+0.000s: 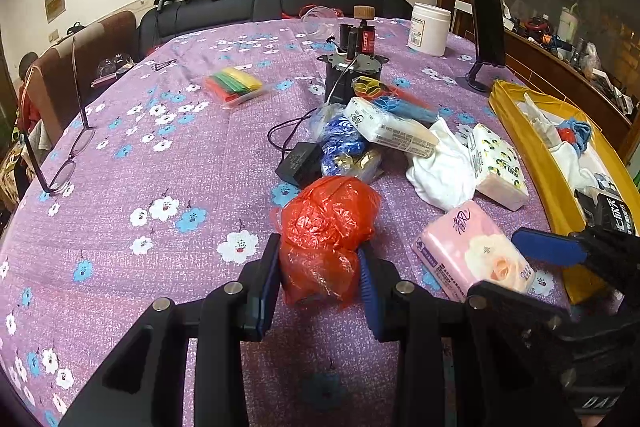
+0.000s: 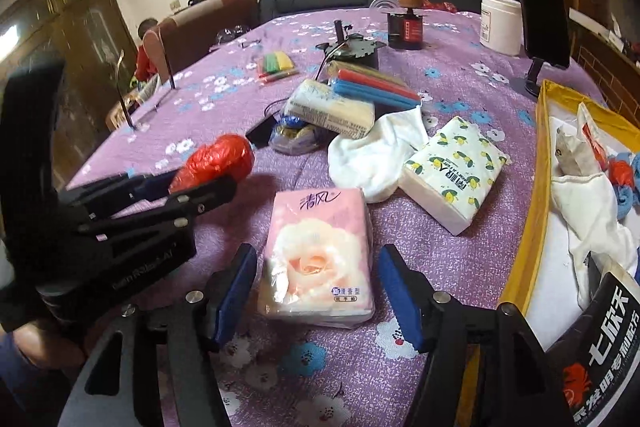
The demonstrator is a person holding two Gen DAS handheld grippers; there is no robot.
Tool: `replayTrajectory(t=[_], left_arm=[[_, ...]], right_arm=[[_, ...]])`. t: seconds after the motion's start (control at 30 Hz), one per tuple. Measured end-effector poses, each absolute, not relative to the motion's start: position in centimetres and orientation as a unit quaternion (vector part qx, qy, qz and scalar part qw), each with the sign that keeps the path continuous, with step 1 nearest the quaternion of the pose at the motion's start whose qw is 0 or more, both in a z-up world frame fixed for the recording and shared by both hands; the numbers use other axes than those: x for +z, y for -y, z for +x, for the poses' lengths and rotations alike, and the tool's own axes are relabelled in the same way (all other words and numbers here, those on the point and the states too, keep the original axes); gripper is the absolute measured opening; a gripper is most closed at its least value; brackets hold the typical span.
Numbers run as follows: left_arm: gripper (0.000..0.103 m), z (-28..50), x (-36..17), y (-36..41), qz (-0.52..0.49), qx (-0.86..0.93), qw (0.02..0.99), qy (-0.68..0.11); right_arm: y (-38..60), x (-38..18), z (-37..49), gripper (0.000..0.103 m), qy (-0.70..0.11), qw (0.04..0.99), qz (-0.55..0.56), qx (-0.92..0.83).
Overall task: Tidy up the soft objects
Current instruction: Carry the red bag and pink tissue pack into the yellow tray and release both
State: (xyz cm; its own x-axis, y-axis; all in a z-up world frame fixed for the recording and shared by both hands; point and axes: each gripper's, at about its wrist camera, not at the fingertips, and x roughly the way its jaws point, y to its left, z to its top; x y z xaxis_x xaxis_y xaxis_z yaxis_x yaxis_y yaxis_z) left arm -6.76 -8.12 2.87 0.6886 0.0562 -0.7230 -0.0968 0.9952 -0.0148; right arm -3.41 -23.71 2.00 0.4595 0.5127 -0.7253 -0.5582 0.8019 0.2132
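Counter (image 1: 160, 187): your left claw (image 1: 318, 283) is pinching the red plastic bag (image 1: 328, 227); your right claw (image 2: 318, 301) is sitting open around the pink tissue pack (image 2: 318, 251), pads not touching it.

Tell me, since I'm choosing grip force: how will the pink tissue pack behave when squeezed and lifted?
The pink tissue pack looks soft, so it will probably dent between the right gripper pads. Its glossy film wrap may be slippery. It is likely light, and lying flat, unlikely to roll.
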Motion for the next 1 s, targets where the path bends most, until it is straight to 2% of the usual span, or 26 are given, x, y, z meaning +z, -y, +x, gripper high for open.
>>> replayTrajectory(t=[0.2, 0.27, 0.37, 0.77, 1.0], left_arm=[[0.034, -6.7, 2.9, 8.1, -0.026, 0.042, 0.919, -0.392], [0.034, -6.8, 2.9, 8.1, -0.025, 0.042, 0.919, -0.391], [0.034, -6.8, 2.9, 8.1, -0.026, 0.042, 0.92, -0.39], [0.034, -6.9, 2.9, 8.3, -0.018, 0.053, 0.92, -0.388], [0.034, -6.9, 3.3, 8.9, -0.017, 0.052, 0.923, -0.382]], right_arm=[[22.6, 1.3, -3.8, 0.067, -0.421, 0.857, -0.059, 0.291], [22.6, 1.1, -3.9, 0.057, -0.425, 0.855, -0.05, 0.292], [23.1, 1.4, -4.2, 0.054, -0.418, 0.859, -0.039, 0.294], [26.2, 5.0, -5.8, 0.053, -0.37, 0.879, 0.025, 0.299], [32.8, 6.4, -5.3, 0.053, -0.355, 0.899, 0.071, 0.246]])
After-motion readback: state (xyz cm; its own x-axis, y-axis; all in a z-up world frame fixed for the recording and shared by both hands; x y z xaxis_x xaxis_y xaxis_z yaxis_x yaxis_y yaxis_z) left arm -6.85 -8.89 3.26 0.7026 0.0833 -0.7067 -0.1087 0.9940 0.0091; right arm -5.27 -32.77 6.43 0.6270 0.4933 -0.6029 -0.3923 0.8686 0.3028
